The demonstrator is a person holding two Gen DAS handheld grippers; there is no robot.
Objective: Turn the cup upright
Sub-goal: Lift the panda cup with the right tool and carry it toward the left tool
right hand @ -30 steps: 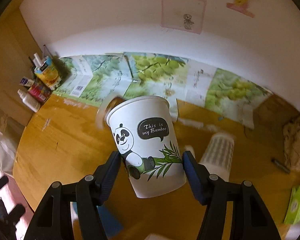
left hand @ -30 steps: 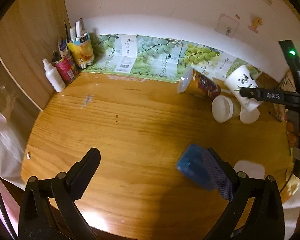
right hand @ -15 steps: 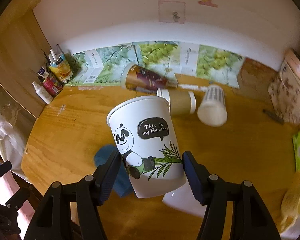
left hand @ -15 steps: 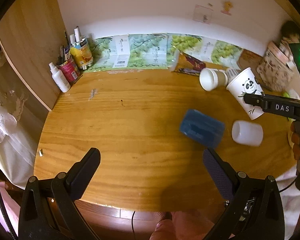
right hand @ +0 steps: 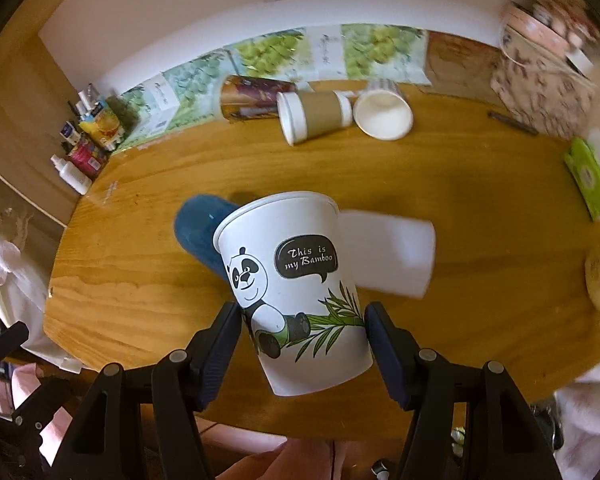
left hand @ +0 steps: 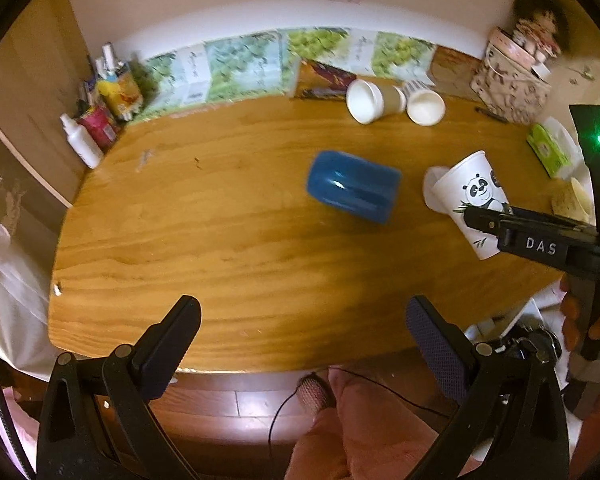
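Observation:
My right gripper (right hand: 303,320) is shut on a white paper cup with a panda print (right hand: 292,280), held in the air above the wooden table (right hand: 480,184), rim pointing away and slightly up. The cup also shows in the left wrist view (left hand: 470,192), clamped by the right gripper (left hand: 500,216). My left gripper (left hand: 302,328) is open and empty, hovering over the table's front edge. A blue cup (left hand: 352,190) lies on its side mid-table. A white cup (right hand: 392,256) lies on its side behind the held cup.
At the back lie a brown-sleeved cup (right hand: 312,114), a white cup (right hand: 384,114) and a dark printed tube (right hand: 252,96). Bottles (left hand: 100,112) stand at the back left. A patterned box (left hand: 512,84) and green tissue pack (left hand: 548,152) sit at the right.
Both grippers have pulled back and up from the table, so more of it shows. The panda cup stays clamped in the right gripper. The left gripper stays open.

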